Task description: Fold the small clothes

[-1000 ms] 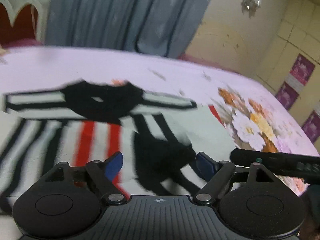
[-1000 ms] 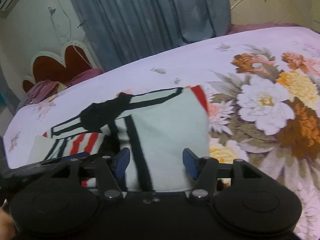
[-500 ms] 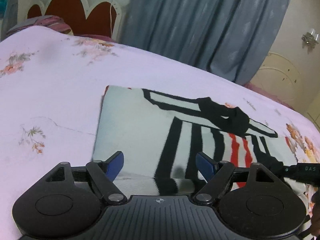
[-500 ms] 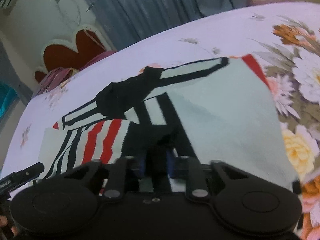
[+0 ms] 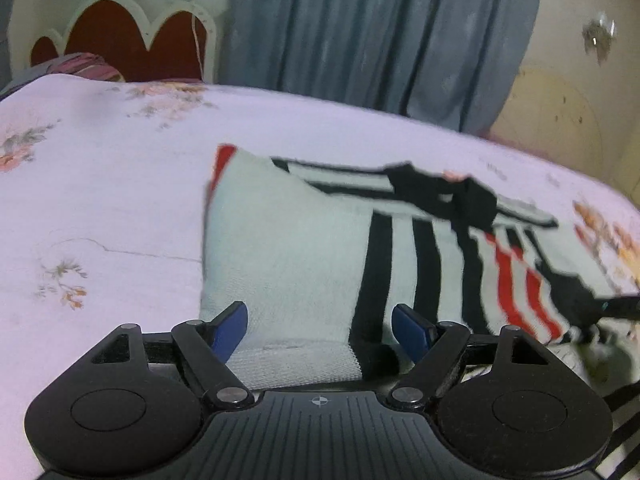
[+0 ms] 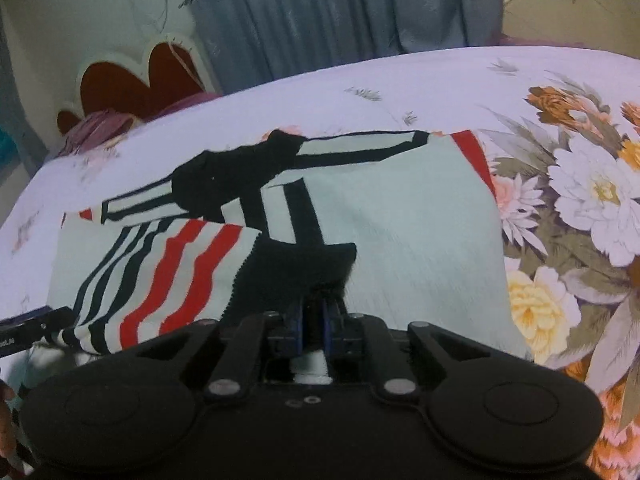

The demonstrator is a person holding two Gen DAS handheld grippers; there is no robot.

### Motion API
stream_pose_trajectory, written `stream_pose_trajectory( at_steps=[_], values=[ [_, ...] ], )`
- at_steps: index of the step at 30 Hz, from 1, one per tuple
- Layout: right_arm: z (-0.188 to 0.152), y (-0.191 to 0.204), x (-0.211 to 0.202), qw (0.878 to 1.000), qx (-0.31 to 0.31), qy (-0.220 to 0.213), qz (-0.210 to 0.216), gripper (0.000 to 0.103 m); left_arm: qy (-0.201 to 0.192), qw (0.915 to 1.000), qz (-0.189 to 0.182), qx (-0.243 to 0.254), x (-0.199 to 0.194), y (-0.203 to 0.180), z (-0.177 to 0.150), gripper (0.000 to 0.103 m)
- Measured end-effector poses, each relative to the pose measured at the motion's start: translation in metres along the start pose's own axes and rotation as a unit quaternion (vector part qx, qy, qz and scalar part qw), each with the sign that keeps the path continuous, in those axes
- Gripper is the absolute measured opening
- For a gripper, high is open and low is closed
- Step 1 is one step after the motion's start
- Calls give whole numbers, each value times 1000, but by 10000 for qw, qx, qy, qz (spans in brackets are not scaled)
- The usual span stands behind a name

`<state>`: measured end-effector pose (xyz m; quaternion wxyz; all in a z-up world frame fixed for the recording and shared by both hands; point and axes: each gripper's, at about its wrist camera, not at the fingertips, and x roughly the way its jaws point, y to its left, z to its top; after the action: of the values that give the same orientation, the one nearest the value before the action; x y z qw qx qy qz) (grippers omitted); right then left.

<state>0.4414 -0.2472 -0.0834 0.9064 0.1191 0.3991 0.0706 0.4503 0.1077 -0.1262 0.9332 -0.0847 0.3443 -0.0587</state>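
**Left wrist and right wrist: striped top on the bed, one tool spread, one clamped**

Left wrist view: the left tool (image 5: 319, 330) stands with its blue-padded fingers (image 5: 231, 326) wide apart and nothing between them. It sits low over the near hem of the small knitted top, pale mint with black and red stripes (image 5: 304, 248), which lies on the lilac floral bedsheet (image 5: 100, 184). The pale panel of the top fills the middle of the view; a black collar part (image 5: 444, 196) lies at its far edge, and wavy red and black stripes run off to the right. There, at the right edge, a dark bar of the right tool (image 5: 622, 306) shows beside a black bit of the cloth (blur hides whether they touch). A grey-blue curtain (image 5: 380, 40) hangs behind the bed, with a red scalloped headboard (image 5: 124, 46) to its left.

Right wrist view: the right tool (image 6: 313, 326) has its fingers drawn close together, clamped on a black edge of the top (image 6: 400, 252). From the pinch, a striped flap lies folded over the pale panel toward the left. The top rests flat on the bedsheet (image 6: 360, 76), whose large printed flowers spread just right of the garment. The tip of the left tool (image 6: 32, 326) shows at the left edge, close to the striped flap's lower corner. Curtain (image 6: 320, 12) and headboard (image 6: 132, 80) stand behind.
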Motion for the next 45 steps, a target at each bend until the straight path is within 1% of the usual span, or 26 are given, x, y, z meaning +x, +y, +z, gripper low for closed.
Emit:
stream_pose_trajectory(
  at_steps=[3,5,6,7,8,10,11,14,16,19,22,23,24,25,26,27,28,29,31,34,36,38,40,43,44,45],
  values=[
    [1,-1,-2,10000,14,-27,-67,16,-131,9999,-13,-62,-18,5,-5,79],
    [1,-3,-8,9999,8,-80,-149,27,-98,9999,-83,-68,-23,7,-13,79],
    [1,-3,-6,9999,25,-57,-142,26,43,10000,-45,15,-20,5,-16,79],
    [2,-5,-5,9999,53,-46,-145,19,133,9998,-9,154,-18,2,-21,79],
    [2,-7,-5,9998,77,-28,-182,15,204,9995,10,244,-18,-1,-25,79],
    [2,-9,-9,9994,169,-99,-293,18,155,9995,23,290,-24,-4,-25,79],
    [3,-8,-15,9990,191,-231,-342,23,49,9996,-9,265,-27,-4,-22,79],
    [10,-5,-29,9976,138,-604,-319,27,-282,9994,-15,191,-27,1,-5,79],
    [19,-5,-24,9975,98,-610,-355,27,-365,9991,14,229,-14,3,14,79],
    [31,-8,-9,9981,215,-529,-238,26,-445,9984,-115,335,13,2,44,79],
    [37,-6,2,9979,222,-514,-324,26,-381,9976,-110,572,46,-3,69,80],
    [38,-6,4,9979,258,-516,-304,27,-285,9977,-36,619,58,-3,74,80],
    [37,-5,6,9979,275,-506,-300,27,-161,9965,273,779,73,1,77,80],
    [37,-4,9,9979,287,-494,-314,27,3,9927,778,917,86,5,77,80],
    [36,-4,10,9979,298,-479,-317,27,147,9916,987,820,93,14,78,80],
    [34,-4,11,9980,323,-453,-314,27,86,9964,734,410,90,28,79,80],
    [33,-4,12,9980,347,-435,-304,27,84,9977,666,102,86,38,79,80],
    [32,-4,13,9980,359,-427,-309,28,4,9974,724,44,79,42,78,80],
    [31,-4,12,9978,356,-465,-298,28,-270,9971,701,139,63,37,76,80],
    [36,3,14,9977,267,-565,-267,28,-693,9960,382,424,48,13,80,80],
    [42,11,20,9978,192,-585,-236,28,-635,9952,392,628,55,-2,88,80],
    [49,19,28,9985,130,-529,-40,28,-565,9952,568,560,64,-3,94,79],
    [53,28,30,9984,-9,-558,23,28,-641,9947,665,457,64,10,97,79],
    [56,31,29,9983,-84,-584,10,28,-492,9966,650,92,72,35,100,79],
    [56,30,30,9984,-64,-565,-8,28,-430,9976,545,-86,78,43,101,70],
    [55,28,31,9985,-21,-551,-33,28,-278,9988,307,-277,87,51,102,55]
  ],
)
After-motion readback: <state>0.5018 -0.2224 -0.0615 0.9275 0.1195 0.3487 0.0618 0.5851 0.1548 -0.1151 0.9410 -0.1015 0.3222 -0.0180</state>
